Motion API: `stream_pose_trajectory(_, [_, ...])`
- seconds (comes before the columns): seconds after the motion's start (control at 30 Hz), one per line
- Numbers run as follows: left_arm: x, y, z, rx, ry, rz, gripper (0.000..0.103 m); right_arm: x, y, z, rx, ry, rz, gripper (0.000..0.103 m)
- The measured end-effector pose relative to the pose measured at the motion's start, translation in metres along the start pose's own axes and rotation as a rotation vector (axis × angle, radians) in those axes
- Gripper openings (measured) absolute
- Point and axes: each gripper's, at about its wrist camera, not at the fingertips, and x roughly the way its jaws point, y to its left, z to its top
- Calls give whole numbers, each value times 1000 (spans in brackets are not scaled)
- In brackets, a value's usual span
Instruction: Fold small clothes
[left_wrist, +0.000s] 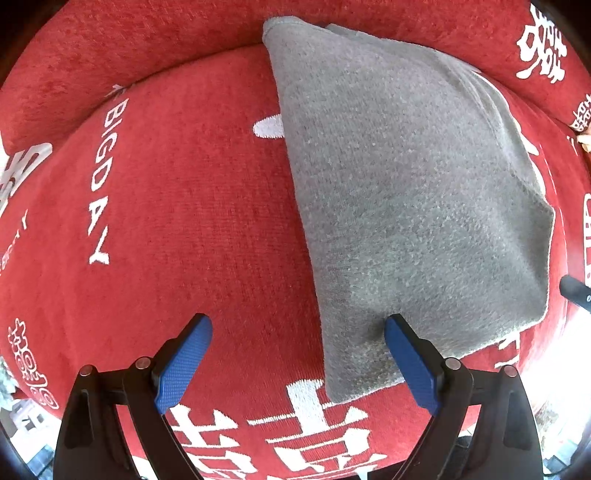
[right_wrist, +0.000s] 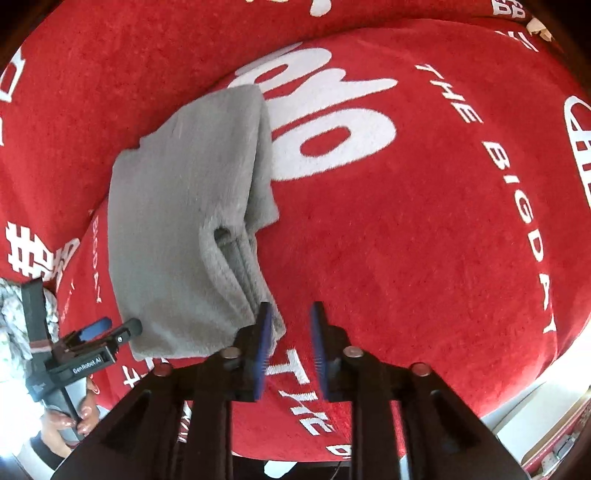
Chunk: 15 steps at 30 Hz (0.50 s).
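A small grey garment lies folded into a long strip on a red cushion with white lettering. My left gripper points down over the garment's near end, open wide. Its right pad overlaps the grey edge and its left pad is over bare red fabric. In the right wrist view the garment lies to the left, with layered folds along its right side. My right gripper stands just right of the near corner, open a narrow gap with only red fabric between the pads. The left gripper shows at lower left, held by a hand.
The cushion carries large white letters and characters. A raised back cushion runs along the far side. The cushion's front edge drops off at lower right to a bright floor. A patterned cloth sits at the left edge.
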Motion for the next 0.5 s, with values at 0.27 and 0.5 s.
stream_pose_trajectory(0.27, [-13,-10,6,-13,4,11,95,5,6,8,-16,24,28,45])
stream_pose_trajectory(0.5, [-21,-14,13,-19,19,12,95,8,7,14,-20,39,52,54])
